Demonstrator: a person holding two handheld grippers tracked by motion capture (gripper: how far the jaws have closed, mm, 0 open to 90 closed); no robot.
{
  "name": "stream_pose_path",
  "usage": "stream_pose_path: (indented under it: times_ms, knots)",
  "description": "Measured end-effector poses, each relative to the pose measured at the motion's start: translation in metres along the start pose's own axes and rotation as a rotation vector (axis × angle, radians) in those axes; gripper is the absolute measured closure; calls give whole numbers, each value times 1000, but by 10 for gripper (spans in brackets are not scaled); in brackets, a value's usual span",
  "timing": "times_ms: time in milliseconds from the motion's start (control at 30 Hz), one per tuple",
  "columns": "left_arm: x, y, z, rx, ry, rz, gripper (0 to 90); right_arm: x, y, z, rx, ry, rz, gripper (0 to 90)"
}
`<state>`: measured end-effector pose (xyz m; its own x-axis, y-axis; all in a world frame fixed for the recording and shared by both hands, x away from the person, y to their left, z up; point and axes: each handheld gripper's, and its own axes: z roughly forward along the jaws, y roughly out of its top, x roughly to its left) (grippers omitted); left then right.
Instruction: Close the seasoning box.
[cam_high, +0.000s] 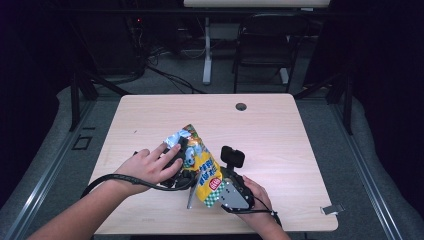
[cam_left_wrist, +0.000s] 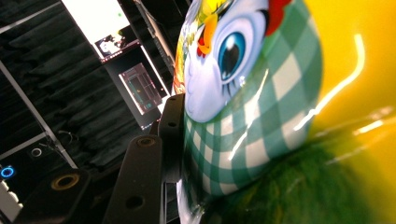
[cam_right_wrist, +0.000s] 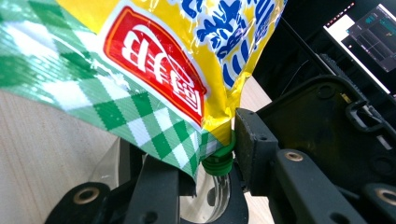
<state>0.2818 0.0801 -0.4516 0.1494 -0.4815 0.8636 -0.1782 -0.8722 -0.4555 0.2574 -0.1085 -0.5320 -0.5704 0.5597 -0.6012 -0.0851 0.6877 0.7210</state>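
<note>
- On the yellow pouch (cam_right_wrist: 154, 70), a red label (cam_right_wrist: 156, 70) with white characters, seen rotated; reading uncertain.
- Above the label, blue characters (cam_right_wrist: 224, 28) on yellow, cut off and not legible.
- Elsewhere, including on the monitors (cam_left_wrist: 140, 88), nothing readable.

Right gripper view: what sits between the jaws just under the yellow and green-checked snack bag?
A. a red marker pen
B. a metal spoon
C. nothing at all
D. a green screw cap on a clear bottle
D: a green ribbed cap on a clear bottle neck sits below the snack bag, between the black jaws.
</note>
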Motion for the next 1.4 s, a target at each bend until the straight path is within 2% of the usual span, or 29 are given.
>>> stream_pose_path:
  times_ms: [267, 400, 500, 800, 933, 1033, 1067, 1300, 1400]
  knots:
    - [0, -1, -1, 2, -15, -2, 654, 1, 0, 1, 0, 17, 28, 706]
    - [3, -1, -2, 2, 7, 38, 655, 1, 1, 1, -2, 32, 50, 707]
    - [2, -2, -2, 3, -13, 16, 655, 0, 1, 1, -6, 40, 71, 707]
    - [4, -2, -2, 4, -12, 28, 658, -2, 1, 2, -16, 60, 116, 707]
    - [4, -3, -2, 1, -21, 11, 658, -3, 1, 1, -22, 69, 137, 707]
    - [7, -2, -3, 0, 0, 44, 658, -4, 1, 1, -24, 73, 145, 707]
    - [5, -3, -3, 1, -23, 13, 658, -4, 1, 1, -24, 74, 148, 708]
    - [6, -4, -3, 0, -24, 18, 659, -4, 2, 1, -24, 79, 160, 708]
    - [7, -4, -3, 2, -22, 35, 659, -4, 2, 2, -25, 82, 164, 708]
